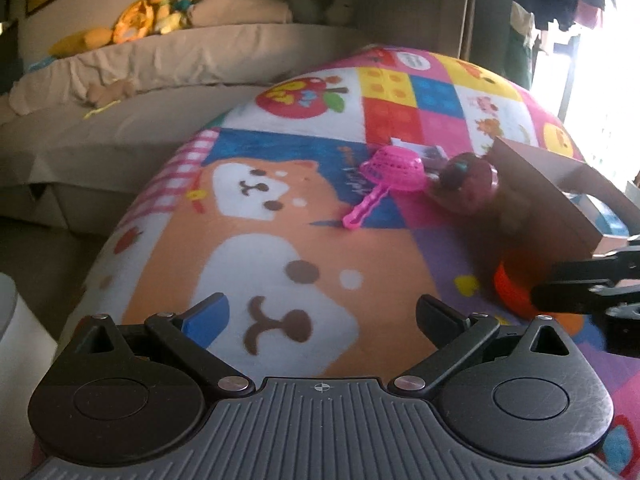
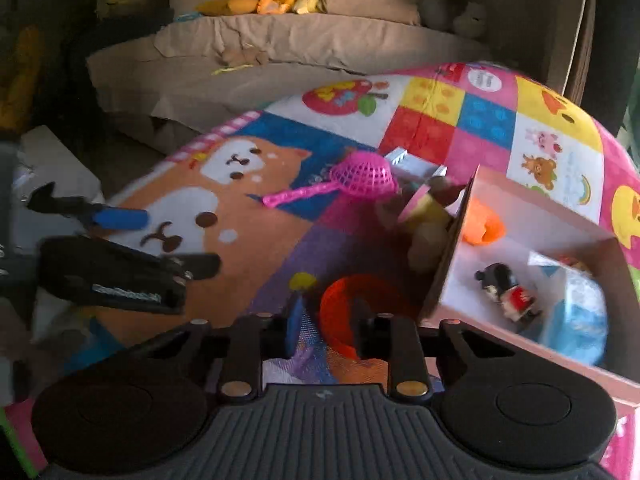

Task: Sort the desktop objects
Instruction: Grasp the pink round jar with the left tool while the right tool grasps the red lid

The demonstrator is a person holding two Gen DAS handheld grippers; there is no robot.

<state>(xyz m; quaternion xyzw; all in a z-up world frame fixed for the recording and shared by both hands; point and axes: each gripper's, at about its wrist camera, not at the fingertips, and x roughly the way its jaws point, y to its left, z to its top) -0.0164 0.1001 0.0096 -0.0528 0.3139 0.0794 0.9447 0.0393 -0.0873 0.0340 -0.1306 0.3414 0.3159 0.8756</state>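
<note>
Orange and shallow, a small bowl (image 2: pixel 360 312) sits right in front of the right gripper (image 2: pixel 325 330), whose two fingers are drawn close with the bowl's near rim between them; whether they already pinch it or only bracket it I cannot tell, as the frame is blurred. The bowl lies on the patterned play mat (image 2: pixel 248 248) that covers the tabletop, just beside the wall of the cardboard box (image 2: pixel 448 264).

Inside the box lie an orange toy (image 2: pixel 482 226), a small black-headed figure (image 2: pixel 506 290) and a light blue packet (image 2: pixel 580 316), so part of the sorting looks done. Outside it, several things remain: the pink toy strainer (image 2: pixel 352 182) lying well apart from the bowl toward the far side, a yellowish soft toy (image 2: pixel 428 232) pressed against the box's outer wall, a pink-rimmed round thing seen in the left view as a dark purple container (image 1: pixel 466 186), and a grey-white piece (image 2: pixel 416 164) behind the strainer.

Over to the left, the left gripper (image 1: pixel 322 316) hovers above the dog print with its fingers spread wide and nothing between them. By my reading the task is roughly midway, with the bowl the next item for the box and the strainer cluster still waiting.
</note>
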